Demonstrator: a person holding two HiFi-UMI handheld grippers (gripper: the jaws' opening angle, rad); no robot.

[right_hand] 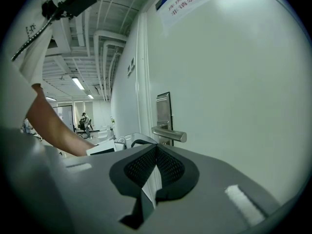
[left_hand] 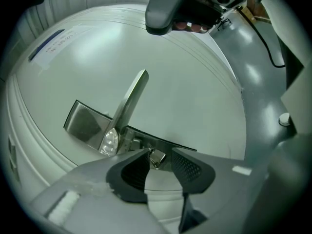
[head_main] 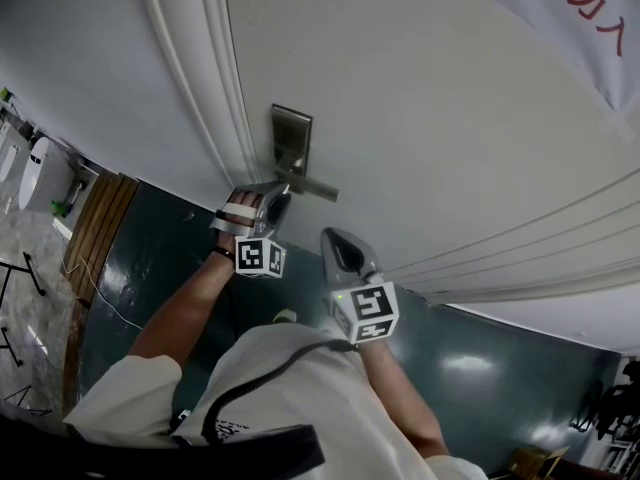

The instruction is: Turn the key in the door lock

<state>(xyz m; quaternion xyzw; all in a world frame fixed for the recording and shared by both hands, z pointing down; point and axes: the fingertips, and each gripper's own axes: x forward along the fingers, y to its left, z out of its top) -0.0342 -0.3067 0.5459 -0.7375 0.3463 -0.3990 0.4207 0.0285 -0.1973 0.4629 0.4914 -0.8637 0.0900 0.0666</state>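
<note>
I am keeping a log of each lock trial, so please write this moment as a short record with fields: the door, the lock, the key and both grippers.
door: white
lock plate: metal, fixed on the door
lever handle: metal, mounted on the plate
key: sticks out of the plate near the handle's hub
left gripper: jaws apart, key between them, not clamped
right gripper: jaws together, empty, held back from the door
</note>
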